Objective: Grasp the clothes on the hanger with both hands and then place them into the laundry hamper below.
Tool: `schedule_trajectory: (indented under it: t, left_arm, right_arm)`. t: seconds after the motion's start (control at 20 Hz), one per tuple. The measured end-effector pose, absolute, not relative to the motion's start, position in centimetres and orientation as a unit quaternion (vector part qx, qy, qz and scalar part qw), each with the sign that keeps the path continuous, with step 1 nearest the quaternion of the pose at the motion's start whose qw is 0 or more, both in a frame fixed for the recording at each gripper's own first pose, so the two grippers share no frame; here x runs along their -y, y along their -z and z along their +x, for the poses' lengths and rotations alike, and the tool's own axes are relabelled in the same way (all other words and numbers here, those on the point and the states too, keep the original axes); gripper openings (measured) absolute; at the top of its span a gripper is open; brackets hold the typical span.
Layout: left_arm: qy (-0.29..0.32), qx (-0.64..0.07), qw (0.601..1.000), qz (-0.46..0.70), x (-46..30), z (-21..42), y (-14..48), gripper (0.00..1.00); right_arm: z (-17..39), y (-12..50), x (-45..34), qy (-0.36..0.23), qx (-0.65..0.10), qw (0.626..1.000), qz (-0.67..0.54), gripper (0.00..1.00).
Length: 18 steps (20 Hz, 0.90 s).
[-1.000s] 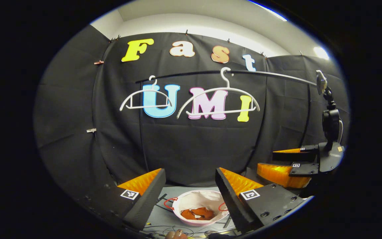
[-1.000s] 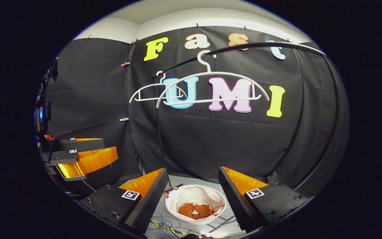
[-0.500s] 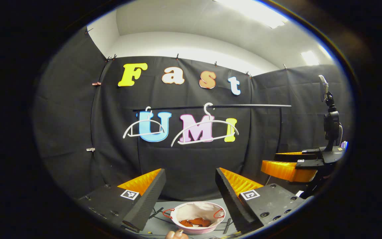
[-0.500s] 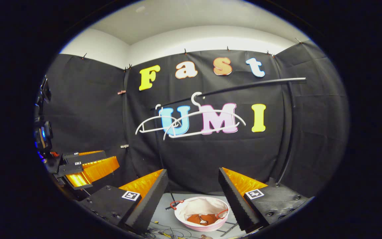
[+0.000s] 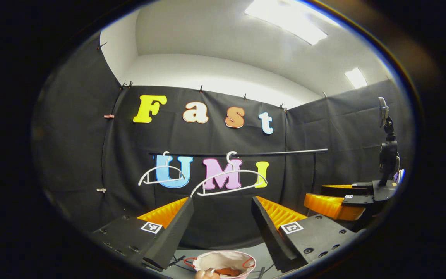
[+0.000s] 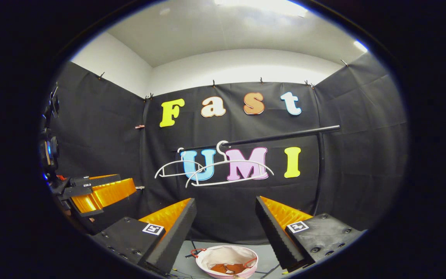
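The black rail (image 6: 281, 136) spans the booth wall ahead of me, and two bare white hangers (image 6: 229, 167) hang from it side by side, the nearer one overlapping the other in the right gripper view. Below, on the grey floor (image 6: 263, 257), sits the laundry hamper (image 6: 226, 260), a round white-lined basket with a pinkish rim and thin red handles. The clothes (image 6: 227, 268) lie inside it as a crumpled rust-orange heap (a small pale patch shows among the folds). My left gripper (image 5: 220, 228) is released, fingers spread wide and holding nothing. My right gripper (image 6: 225, 231) is likewise spread apart and empty.
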<state>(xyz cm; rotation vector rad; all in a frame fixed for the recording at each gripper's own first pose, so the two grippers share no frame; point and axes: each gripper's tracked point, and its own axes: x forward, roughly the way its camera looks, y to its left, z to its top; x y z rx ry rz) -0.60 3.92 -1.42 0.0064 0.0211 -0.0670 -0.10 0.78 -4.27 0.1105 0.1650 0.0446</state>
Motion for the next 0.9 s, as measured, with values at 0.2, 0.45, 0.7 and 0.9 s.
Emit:
schedule_trajectory:
  t: [0.2,0.45,0.7,0.9]
  left_arm:
    - [0.020,0.005,1.000,0.010,-2.9,0.1,0.5,0.95]
    - [0.002,0.011,1.000,0.004,-2.3,0.6,-0.2,0.95]
    - [0.004,0.014,1.000,0.017,-1.1,0.5,-1.0,0.95]
    - [0.007,0.020,1.000,0.015,-0.1,0.6,-1.4,0.95]
  right_arm:
    - [0.8,2.9,0.7,-0.034,-0.063,0.996,0.057,0.99]
    - [1.1,1.9,3.0,-0.034,-0.053,0.996,0.058,1.00]
    - [0.9,0.9,5.0,-0.020,-0.037,0.998,0.052,0.99]
    - [0.6,0.2,5.3,-0.024,-0.029,0.998,0.053,0.99]
